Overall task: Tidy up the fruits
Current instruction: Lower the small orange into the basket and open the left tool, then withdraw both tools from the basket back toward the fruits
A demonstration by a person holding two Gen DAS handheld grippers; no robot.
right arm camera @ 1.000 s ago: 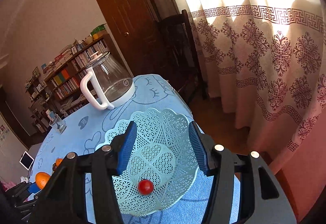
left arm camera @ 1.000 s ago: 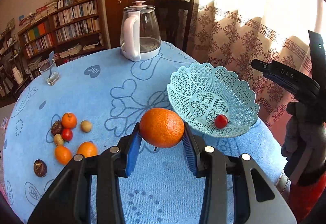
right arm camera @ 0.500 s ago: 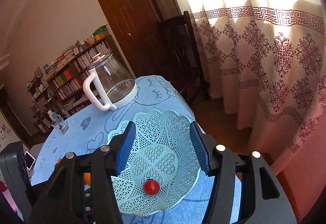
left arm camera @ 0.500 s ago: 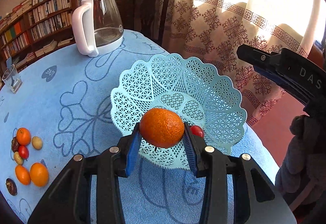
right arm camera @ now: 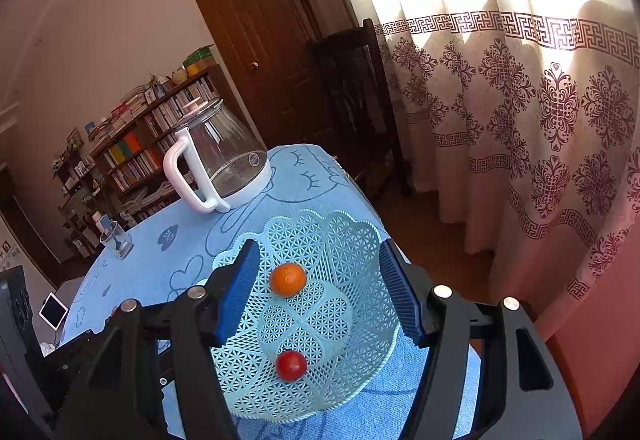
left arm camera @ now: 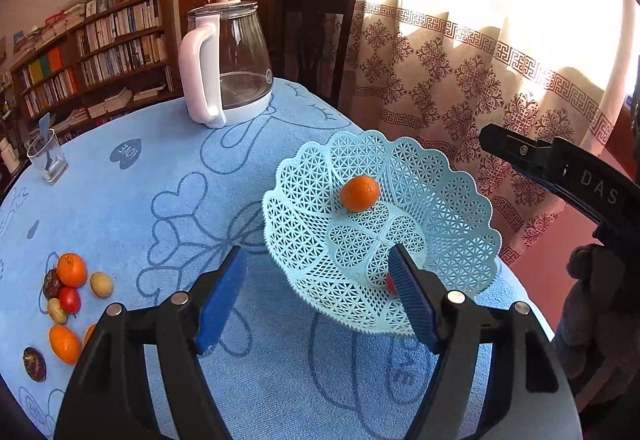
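Both the left gripper (left arm camera: 316,296) and right gripper (right arm camera: 318,290) hang spread and empty. The round orange mandarin (left arm camera: 359,193) lies in the pale-blue lattice plastic basket (left arm camera: 460,200) at the table's right edge; it looks light, firm-skinned and prone to rolling, best pinched across its middle.

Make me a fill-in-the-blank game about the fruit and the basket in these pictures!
1. The orange lies inside the light blue ____.
2. The basket holds ____ fruits: the orange and a small red fruit.
3. The left gripper holds nothing; its fingers stand ____.
4. The kettle has a white ____.

Missing words: basket; two; open; handle
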